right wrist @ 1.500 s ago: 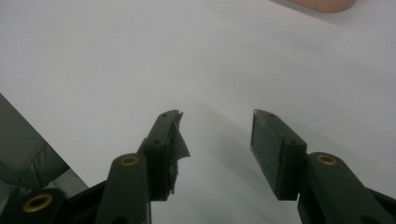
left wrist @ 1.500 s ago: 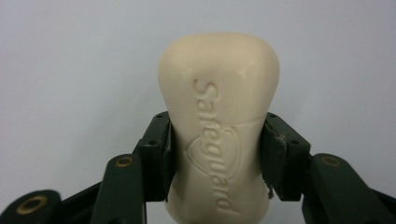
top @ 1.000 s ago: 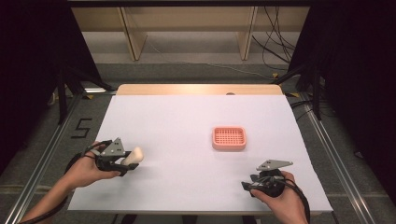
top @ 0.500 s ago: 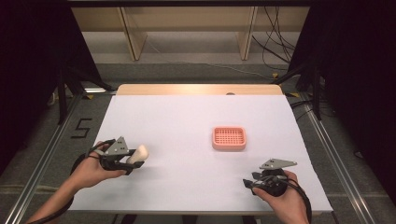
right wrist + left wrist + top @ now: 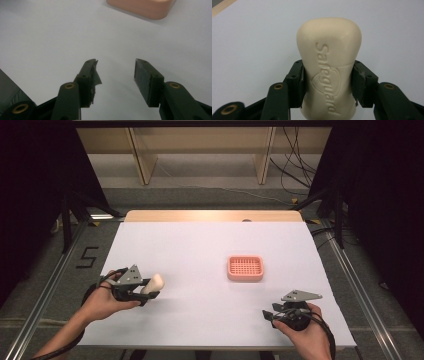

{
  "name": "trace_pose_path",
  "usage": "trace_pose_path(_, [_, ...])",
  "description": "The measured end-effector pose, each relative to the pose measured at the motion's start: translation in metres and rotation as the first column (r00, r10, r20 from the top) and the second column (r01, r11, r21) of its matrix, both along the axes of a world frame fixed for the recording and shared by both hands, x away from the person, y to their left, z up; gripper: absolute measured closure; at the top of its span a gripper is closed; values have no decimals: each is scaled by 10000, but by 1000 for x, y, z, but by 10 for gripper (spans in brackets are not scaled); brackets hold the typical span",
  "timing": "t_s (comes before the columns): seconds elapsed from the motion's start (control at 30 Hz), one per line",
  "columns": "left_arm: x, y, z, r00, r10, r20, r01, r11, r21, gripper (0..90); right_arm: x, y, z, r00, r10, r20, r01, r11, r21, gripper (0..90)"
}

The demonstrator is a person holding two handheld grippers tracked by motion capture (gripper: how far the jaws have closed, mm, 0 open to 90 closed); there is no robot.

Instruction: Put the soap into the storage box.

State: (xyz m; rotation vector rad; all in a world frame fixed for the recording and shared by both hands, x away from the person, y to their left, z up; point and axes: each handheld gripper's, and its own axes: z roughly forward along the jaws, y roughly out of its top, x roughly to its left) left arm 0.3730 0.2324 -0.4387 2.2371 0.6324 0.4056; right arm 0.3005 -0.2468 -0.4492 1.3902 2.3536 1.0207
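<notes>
- Cream-coloured soap bar [image 5: 329, 67] — embossed with the word "Safeguard" — sits clamped between the jaws of the left gripper [image 5: 328, 82]; each pad presses one long side of the bar, and the rounded end projects past the jaw tips.
- High view: the left gripper [image 5: 148, 289] is at the near left of the white table [image 5: 200, 255], held in the person's left hand [image 5: 105, 300], with the soap bar [image 5: 152, 283] pointing toward the table's centre.
- Right gripper [image 5: 115, 72]: jaws spread apart, nothing between them; the pad on one jaw is torn and peeling at its edge.
- High view: the right gripper [image 5: 269, 314] is at the near right of the table, held in the right hand [image 5: 302, 332].
- Pink soap dish [image 5: 245, 268] with a slotted top rests on the table right of centre, well apart from both grippers; its corner [image 5: 145, 7] shows ahead of the right gripper's jaws.
</notes>
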Motion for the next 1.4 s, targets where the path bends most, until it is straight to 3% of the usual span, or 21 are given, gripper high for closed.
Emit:
trace_pose_path(0.07, [2, -1, 1, 9999, 82, 87, -82, 10000, -4, 496, 1, -1, -1, 9998, 50, 207, -48, 9999, -123, 531])
trace_pose_path(0.1, [3, -2, 1, 9999, 134, 42, -133, 9998, -126, 496, 0, -1, 0, 10000, -67, -9, 67, 10000, -73, 531])
trace_pose_path(0.33, [6, -8, 2, 9997, 75, 242, -74, 10000, -24, 496, 1, -1, -1, 9999, -152, 4, 152, 9999, -71, 531])
trace_pose_path(0.47, [6, -13, 3, 9995, 231, 202, -224, 9992, -318, 496, 0, -1, -1, 9998, -174, 90, 175, 9998, -103, 530])
trace_pose_path(0.73, [9, -21, 5, 9991, 283, 314, -273, 9991, -333, 496, 0, 0, -1, 9998, -182, 99, 183, 9998, -71, 530])
trace_pose_path(1.0, [8, -29, 8, 9989, 315, 353, -300, 9986, -438, 496, 3, -3, -3, 9978, 126, 658, -116, 9998, -154, 530])
trace_pose_path(1.03, [9, -29, 9, 9991, 193, 390, -177, 9989, -427, 496, 0, -2, 0, 9995, -155, 289, 157, 9999, -65, 530])
trace_pose_path(1.2, [9, -33, 12, 9983, 292, 511, -260, 9977, -629, 496, 1, 0, -1, 9990, -261, 357, 257, 9996, 111, 530])
trace_pose_path(1.23, [9, -34, 13, 9984, 338, 462, -305, 9970, -704, 496, 2, -2, -1, 9978, -48, 654, 64, 9997, -239, 530])
trace_pose_path(1.3, [9, -35, 15, 9982, 235, 552, -203, 9981, -579, 496, 1, 1, 0, 9991, -278, 324, 277, 9996, 41, 530])
trace_pose_path(1.4, [9, -39, 16, 9980, 247, 590, -209, 9977, -646, 496, 1, -1, 0, 9990, -125, 435, 123, 9999, 38, 530])
